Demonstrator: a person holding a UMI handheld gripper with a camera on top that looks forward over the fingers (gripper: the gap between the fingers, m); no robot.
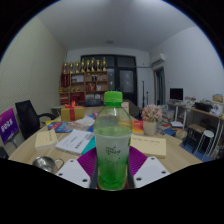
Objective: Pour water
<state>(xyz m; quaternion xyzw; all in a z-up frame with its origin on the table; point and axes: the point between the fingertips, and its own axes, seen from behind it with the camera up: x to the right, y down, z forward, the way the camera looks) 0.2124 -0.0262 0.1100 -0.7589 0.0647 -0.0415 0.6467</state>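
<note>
tool (112, 170): two fingers with purple pads (88, 160) are sitting either side of the bottle at lower centre of the frame; pads look to be pressing its sides, so pinching it, judged from no gap showing
task thing: clear plastic bottle with green screw cap and green-tinted liquid (112, 140) is standing upright at centre frame, directly between the fingers, long axis vertical
fill: liquid is reaching nearly to the shoulder, cap still on
key relation: bottle is lying dead ahead in the tool's grip; receiving vessel looks to be the round metal bowl or cup (46, 163) at lower left, near the left finger, apart from the bottle
next move, judged: pouring is needing the cap off and a tilt toward lower left; not yet begun
materials: bottle is smooth, see-through, ribbed faintly; cap is matte plastic; bowl is shiny metal
counter (160, 150): pale wooden round top is carrying white papers (76, 140) at mid left and a pink flower bunch in a pot (151, 116) at mid right
background: dark shelf unit with bottles (85, 75) is standing at upper left by the wall
risk, judged: slick full bottle may be slipping when tilted
</note>
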